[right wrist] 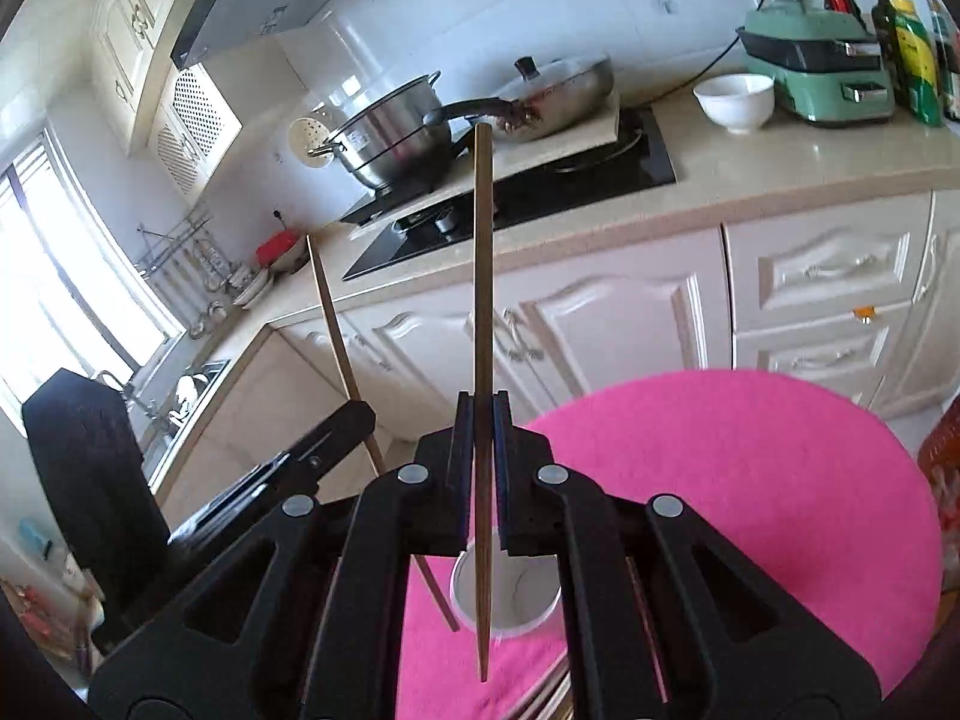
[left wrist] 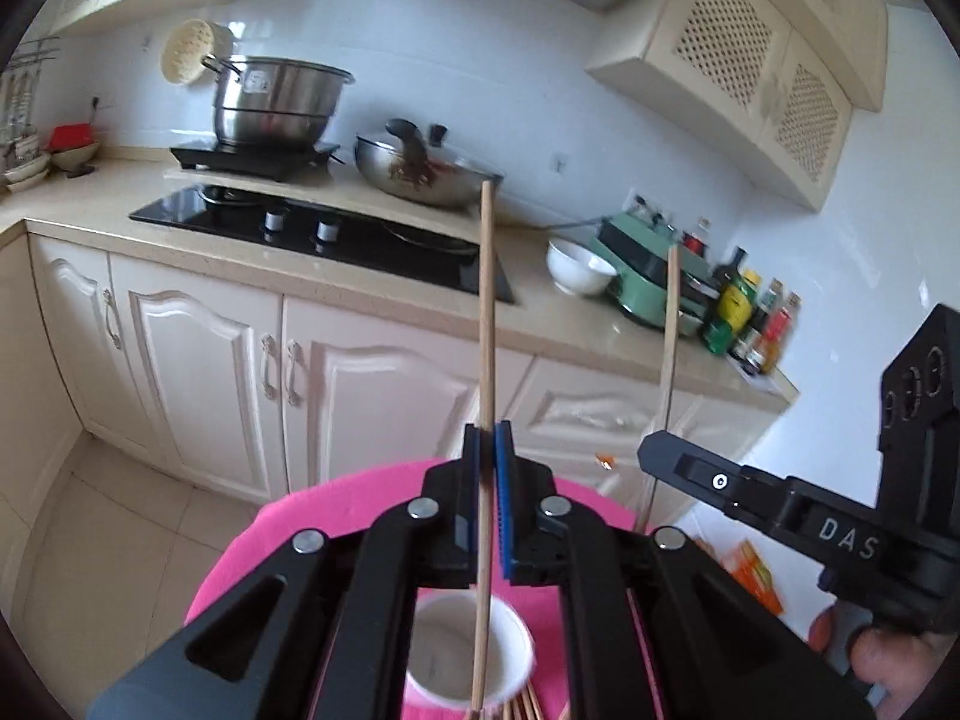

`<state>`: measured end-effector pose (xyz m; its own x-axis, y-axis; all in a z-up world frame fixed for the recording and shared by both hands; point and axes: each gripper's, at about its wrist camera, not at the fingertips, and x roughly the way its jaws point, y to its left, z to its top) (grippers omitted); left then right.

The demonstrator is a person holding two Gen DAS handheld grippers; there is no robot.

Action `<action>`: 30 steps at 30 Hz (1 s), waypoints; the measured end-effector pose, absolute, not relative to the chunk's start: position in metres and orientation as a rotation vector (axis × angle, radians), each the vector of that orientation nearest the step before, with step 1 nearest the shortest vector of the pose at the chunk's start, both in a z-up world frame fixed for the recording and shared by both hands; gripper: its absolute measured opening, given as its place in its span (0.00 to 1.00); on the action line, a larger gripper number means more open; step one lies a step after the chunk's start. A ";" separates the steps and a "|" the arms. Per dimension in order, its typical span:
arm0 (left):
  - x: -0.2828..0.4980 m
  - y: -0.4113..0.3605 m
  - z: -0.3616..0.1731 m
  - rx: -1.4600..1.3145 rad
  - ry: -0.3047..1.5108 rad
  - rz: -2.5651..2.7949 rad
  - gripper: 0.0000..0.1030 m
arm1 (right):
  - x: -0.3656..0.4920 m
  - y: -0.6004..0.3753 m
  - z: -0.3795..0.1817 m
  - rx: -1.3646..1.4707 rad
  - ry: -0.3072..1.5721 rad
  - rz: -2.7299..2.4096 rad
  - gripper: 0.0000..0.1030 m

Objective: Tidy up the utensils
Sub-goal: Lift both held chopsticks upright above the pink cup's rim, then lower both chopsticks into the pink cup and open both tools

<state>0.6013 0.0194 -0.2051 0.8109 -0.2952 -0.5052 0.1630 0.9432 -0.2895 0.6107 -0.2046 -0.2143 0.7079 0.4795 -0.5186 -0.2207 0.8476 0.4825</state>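
Left gripper fingers clamp a chopstick, seemingly above the white cup.

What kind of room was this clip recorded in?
A home kitchen, most likely. A black cooktop is set into a counter above cream cabinets, a steel pot and a wok stand behind it, and condiment bottles line the counter's end.

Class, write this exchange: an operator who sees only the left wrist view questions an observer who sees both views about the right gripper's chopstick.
Operator: Is the right gripper really clamped on its chopstick?
Observer: Yes. The right gripper is shut on the chopstick.
Operator: Which end hangs down?
Observer: The tapered end, close to the white cup.
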 end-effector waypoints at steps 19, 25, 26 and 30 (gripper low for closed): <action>0.591 0.034 -0.275 -0.200 0.682 -0.219 0.05 | 0.606 -0.190 -0.266 0.312 0.697 0.356 0.06; 0.569 0.033 -0.279 -0.190 0.722 -0.231 0.05 | 0.578 -0.184 -0.270 0.203 0.714 0.364 0.06; 0.565 0.033 -0.282 -0.185 0.735 -0.230 0.05 | 0.574 -0.184 -0.273 0.199 0.725 0.368 0.06; 0.556 0.032 -0.288 -0.185 0.772 -0.227 0.05 | 0.564 -0.182 -0.283 0.182 0.755 0.372 0.07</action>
